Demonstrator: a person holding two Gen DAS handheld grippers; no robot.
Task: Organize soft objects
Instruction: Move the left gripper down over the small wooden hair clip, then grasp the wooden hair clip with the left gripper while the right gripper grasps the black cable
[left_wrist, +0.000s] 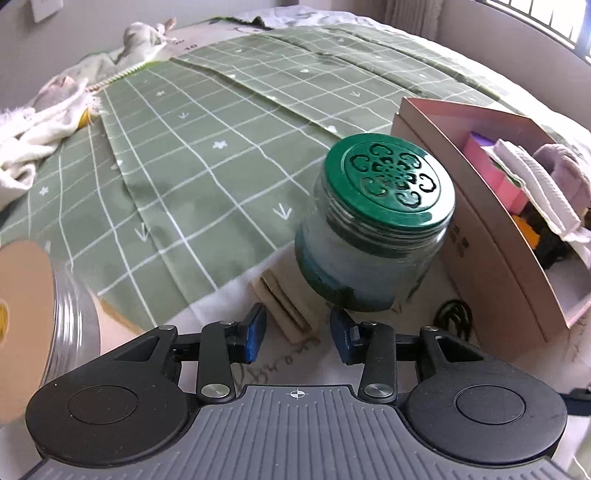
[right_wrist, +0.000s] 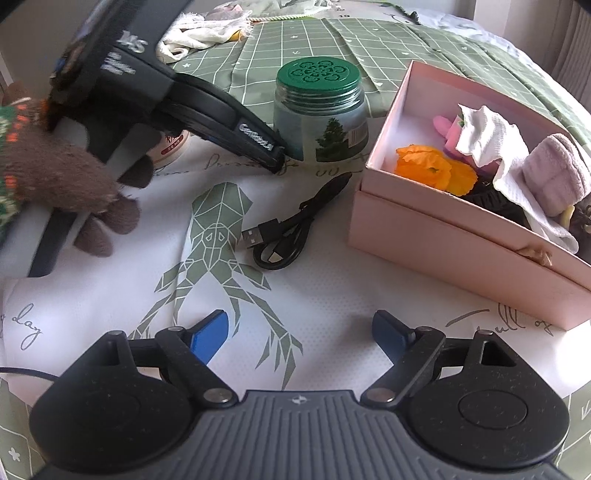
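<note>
A pink open box (right_wrist: 436, 236) on the bed holds soft things: an orange fabric flower (right_wrist: 432, 168), a white cloth (right_wrist: 491, 136) and a lilac plush roll (right_wrist: 554, 170). The box also shows in the left wrist view (left_wrist: 491, 236). My left gripper (left_wrist: 297, 334) is open and empty, low over the sheet in front of a green-lidded glass jar (left_wrist: 373, 221); its body shows in the right wrist view (right_wrist: 221, 122). A small beige folded cloth (left_wrist: 284, 299) lies between its fingers. My right gripper (right_wrist: 299, 332) is open and empty above the white sheet. A brown plush toy (right_wrist: 62, 177) lies at the left.
A black USB cable (right_wrist: 291, 225) lies coiled between the jar (right_wrist: 319, 110) and the box. White towels (left_wrist: 40, 125) lie at the far left of the green checked cover (left_wrist: 207, 140). A round container (left_wrist: 33, 325) stands close at the left. A small cup (right_wrist: 171, 149) sits under the left gripper's body.
</note>
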